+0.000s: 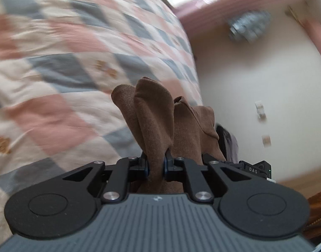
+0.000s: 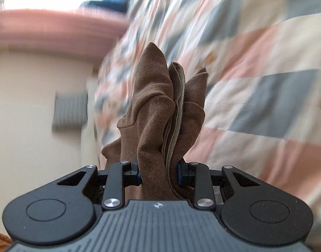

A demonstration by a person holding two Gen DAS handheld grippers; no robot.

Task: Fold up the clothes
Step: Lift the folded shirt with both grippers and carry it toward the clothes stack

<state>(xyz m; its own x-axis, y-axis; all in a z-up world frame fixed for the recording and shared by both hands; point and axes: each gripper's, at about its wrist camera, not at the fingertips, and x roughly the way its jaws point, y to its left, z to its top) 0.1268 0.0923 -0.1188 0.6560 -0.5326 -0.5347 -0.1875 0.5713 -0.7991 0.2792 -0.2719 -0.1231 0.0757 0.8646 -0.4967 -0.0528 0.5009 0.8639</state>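
Brown suede-like garment (image 1: 160,126) is clamped in both grippers, lifted clear of the quilt. Left gripper (image 1: 155,167): jaws nearly together, pinching a thin bunch of the brown cloth between the pads; folds stand up out of the jaws in two rounded humps, more cloth trails to the right of them. Right gripper (image 2: 159,173): jaws stand wider, closed on a thicker wad of the same garment (image 2: 158,109), several layers, with a pale lining edge showing between the brown folds. Cloth rises from the jaws to a point.

Reference = patchwork quilt (image 1: 66,52), pink/grey/cream squares. In the left wrist view the garment sits in front of the quilt's right edge; cream floor (image 1: 255,88) lies to the right of the quilt, with a grey blurred object (image 1: 247,28) on it near a pink border (image 1: 223,2). In the right wrist view the quilt (image 2: 255,73) fills the right side, garment in front of its left edge; a grey ribbed rectangle (image 2: 70,110) lies on the cream floor left of the quilt. Background is heavily motion-blurred in both views, so finer detail is unreadable.
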